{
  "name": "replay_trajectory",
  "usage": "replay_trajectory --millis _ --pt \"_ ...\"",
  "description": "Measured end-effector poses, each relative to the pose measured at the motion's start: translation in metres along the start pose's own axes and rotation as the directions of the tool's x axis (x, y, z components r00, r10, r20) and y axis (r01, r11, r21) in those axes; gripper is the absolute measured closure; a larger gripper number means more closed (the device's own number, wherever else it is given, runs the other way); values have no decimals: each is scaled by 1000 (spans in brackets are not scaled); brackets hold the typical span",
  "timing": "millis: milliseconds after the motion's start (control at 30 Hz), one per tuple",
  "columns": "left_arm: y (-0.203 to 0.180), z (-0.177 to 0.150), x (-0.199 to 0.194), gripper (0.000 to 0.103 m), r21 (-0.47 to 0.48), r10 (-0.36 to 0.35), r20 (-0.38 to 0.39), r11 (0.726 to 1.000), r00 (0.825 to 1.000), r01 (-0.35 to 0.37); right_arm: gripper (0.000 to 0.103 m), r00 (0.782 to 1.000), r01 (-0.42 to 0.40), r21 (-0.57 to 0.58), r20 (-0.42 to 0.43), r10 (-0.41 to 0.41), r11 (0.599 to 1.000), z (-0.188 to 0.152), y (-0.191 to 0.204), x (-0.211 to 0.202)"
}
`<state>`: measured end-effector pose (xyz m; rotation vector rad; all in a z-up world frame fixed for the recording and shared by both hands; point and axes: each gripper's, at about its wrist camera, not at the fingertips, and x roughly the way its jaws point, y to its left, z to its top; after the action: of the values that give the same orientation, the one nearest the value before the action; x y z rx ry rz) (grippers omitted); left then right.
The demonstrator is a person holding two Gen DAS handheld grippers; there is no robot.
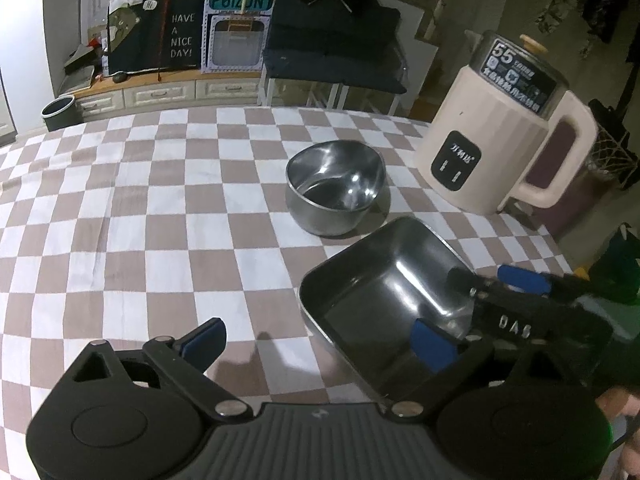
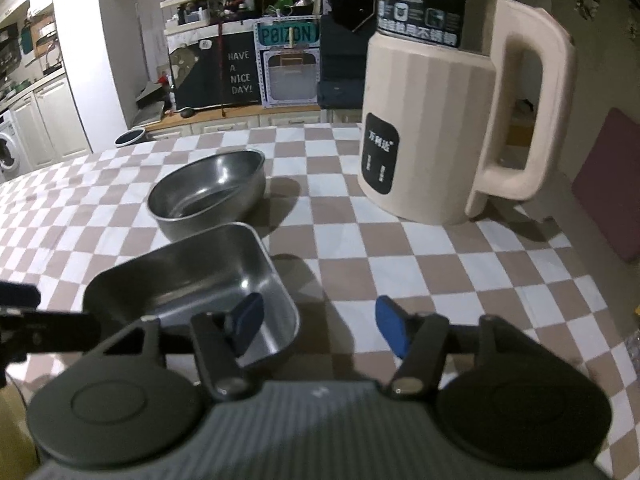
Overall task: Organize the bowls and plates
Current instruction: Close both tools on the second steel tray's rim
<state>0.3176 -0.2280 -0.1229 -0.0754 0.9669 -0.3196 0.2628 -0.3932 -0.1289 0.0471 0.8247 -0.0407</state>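
On the checked tablecloth (image 1: pixel 160 208), seen from the left wrist camera, the left gripper (image 1: pixel 320 344) tilts steeply down with its jaws spread wide: its left blue pad (image 1: pixel 204 342) hangs over bare cloth, while its right pad (image 1: pixel 434 344) sits inside the square steel tray (image 1: pixel 380 292), pressing on nothing. That tray lies flat, open side up, one corner pointing toward the round steel bowl (image 1: pixel 334 188), which stands upright just beyond it, close but apart. Farther right stands the cream electric kettle (image 1: pixel 492 140), upright, handle turned toward the table's right edge. From the right the right gripper (image 2: pixel 320 324) reaches in, also angled down; its jaws stand apart, straddling the tray's right wall, with one pad (image 2: pixel 246 326) inside the tray and the other (image 2: pixel 392 330) outside over the cloth, neither clearly pressing the wall.
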Motion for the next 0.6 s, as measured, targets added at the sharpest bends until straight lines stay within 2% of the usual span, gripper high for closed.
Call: replay_trajectory --millis 233,400,533,600 --pt "-1 -3 -2 5 2 -1 -6 1000 1000 1 38 1000 -23 -39 15 24 999 9 11 7" --pt "0 -3 6 10 -19 0 -31 1000 1000 0 59 1000 12 -42 -8 -12 999 12 16 19" --pt "1 -4 14 26 -16 0 -51 1000 999 -1 66 1000 5 -44 -18 -6 999 13 19 23" --pt "4 -5 18 36 -30 -15 -74 999 997 13 76 999 -14 -40 -36 13 999 15 20 23"
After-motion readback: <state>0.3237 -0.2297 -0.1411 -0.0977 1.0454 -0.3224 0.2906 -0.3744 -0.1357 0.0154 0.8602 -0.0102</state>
